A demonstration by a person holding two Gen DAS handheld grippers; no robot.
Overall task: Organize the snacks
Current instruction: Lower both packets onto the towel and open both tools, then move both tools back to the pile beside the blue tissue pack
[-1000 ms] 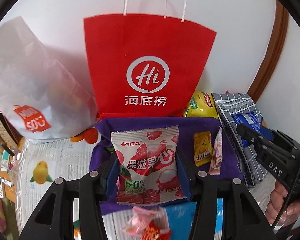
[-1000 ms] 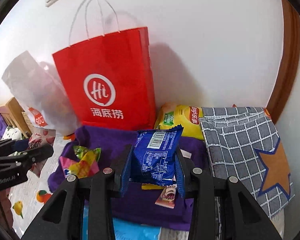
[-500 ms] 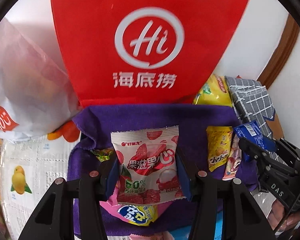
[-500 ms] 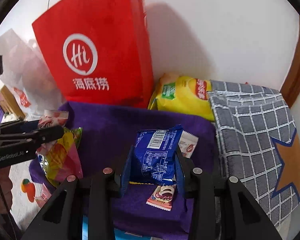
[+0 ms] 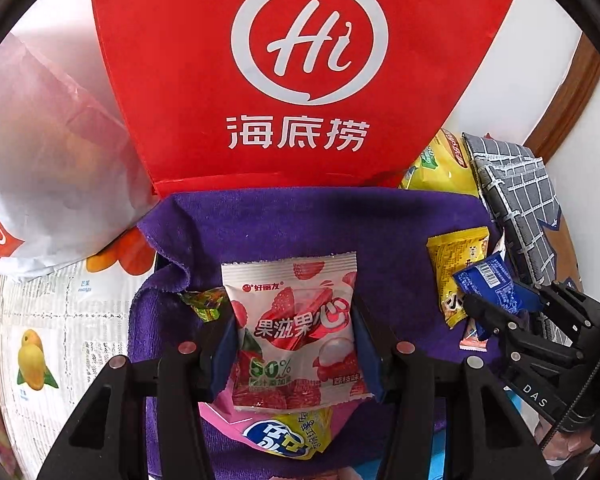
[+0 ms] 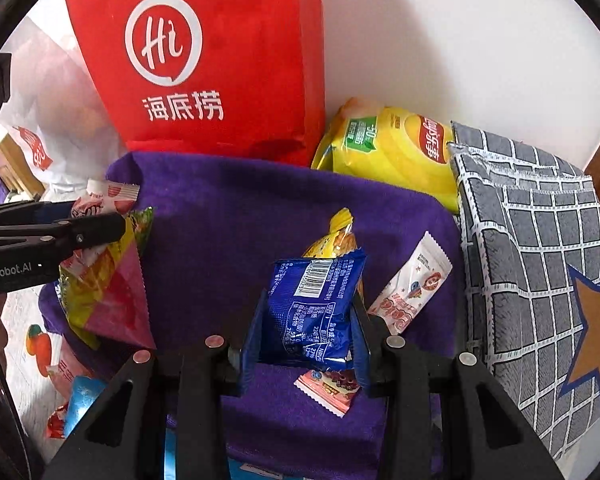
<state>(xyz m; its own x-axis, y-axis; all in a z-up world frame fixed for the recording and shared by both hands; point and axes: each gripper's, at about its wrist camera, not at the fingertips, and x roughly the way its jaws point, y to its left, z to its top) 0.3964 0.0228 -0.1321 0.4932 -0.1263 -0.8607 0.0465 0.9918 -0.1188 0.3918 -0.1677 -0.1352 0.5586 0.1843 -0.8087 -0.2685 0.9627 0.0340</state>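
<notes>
My left gripper [image 5: 294,336] is shut on a pink-and-white strawberry gummy packet [image 5: 296,320] and holds it over the purple cloth [image 5: 300,224]. My right gripper [image 6: 306,320] is shut on a blue snack packet [image 6: 314,308] over the cloth's right part [image 6: 228,232]. The right gripper also shows at the right of the left wrist view [image 5: 496,316], the left gripper at the left of the right wrist view [image 6: 96,232]. On the cloth lie a yellow packet [image 5: 456,264], a white candy packet [image 6: 410,288], a small pink packet [image 6: 328,390] and a pink-and-yellow packet [image 6: 104,288].
A red paper bag [image 5: 304,72] stands against the wall behind the cloth. A white plastic bag [image 5: 48,152] lies at its left. A yellow chip bag [image 6: 392,152] and a grey checked cloth bag [image 6: 532,264] lie at the right. A fruit-print table cover [image 5: 60,336] shows at left.
Both grippers have moved forward and down over the purple cloth with their packets still held. The red bag looms larger, and the right gripper has come closer to the small packets.
</notes>
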